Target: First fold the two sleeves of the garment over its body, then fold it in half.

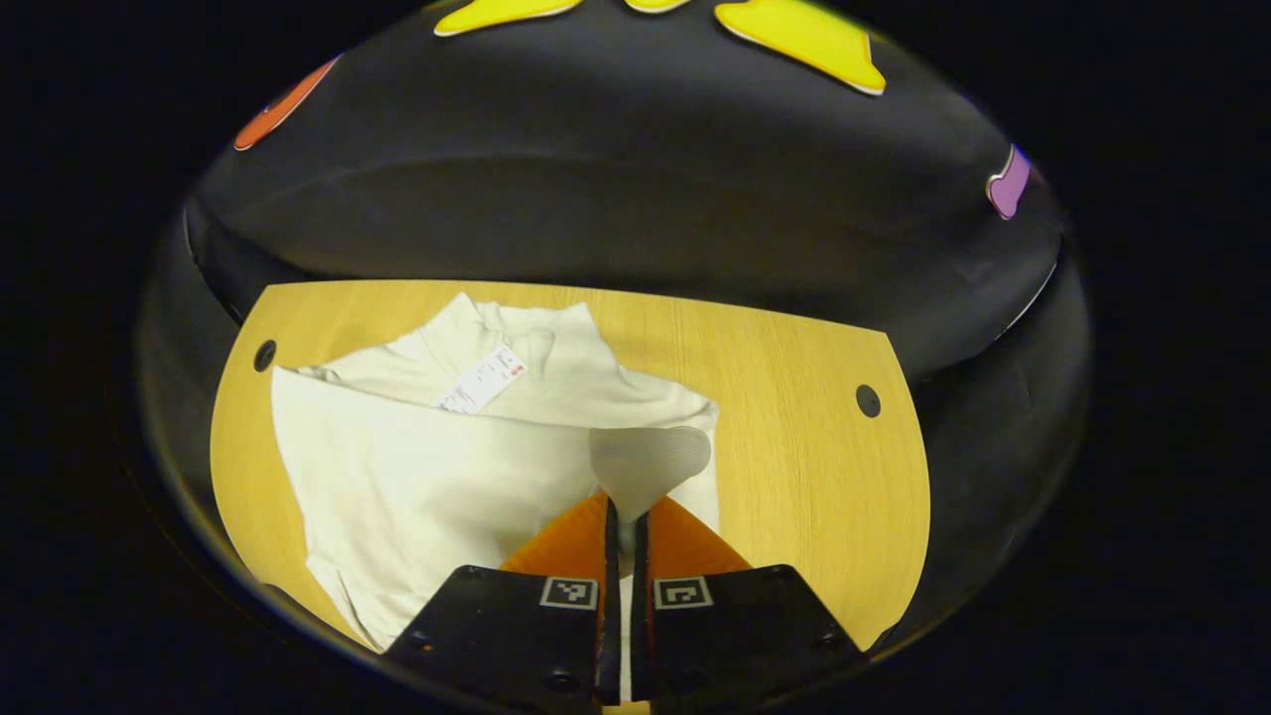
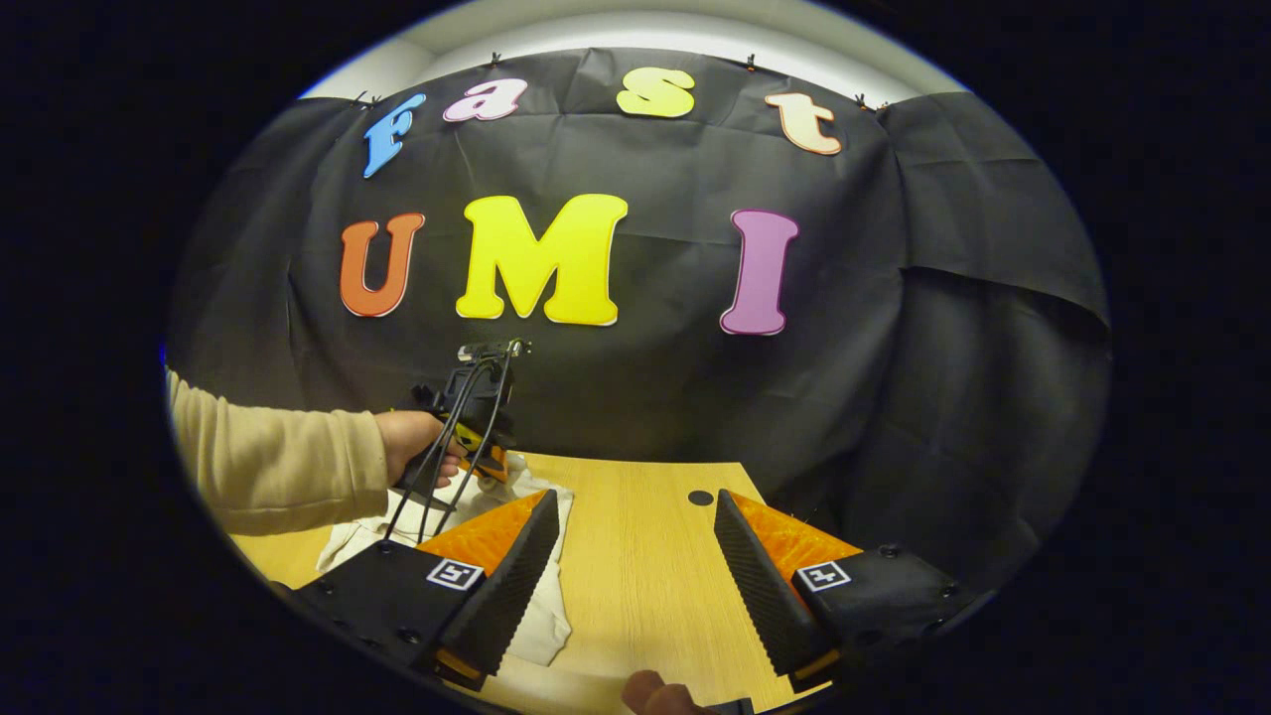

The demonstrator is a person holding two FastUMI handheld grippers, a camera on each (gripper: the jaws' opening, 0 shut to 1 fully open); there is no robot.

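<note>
Garment (image 1: 417, 467) tag unreadable; left tongs (image 1: 624, 497) clamp its sleeve (image 1: 647, 459), right tongs (image 2: 635, 566) apart.

wall: black cloth (image 2: 635, 397) hanging in folds behind the bench, creased at the right | bench: light wooden top (image 1: 794, 437), two round dark holes (image 1: 868, 400) near its far corners | above the cloth: pale strip of wall (image 2: 635, 25), brightly lit
</note>
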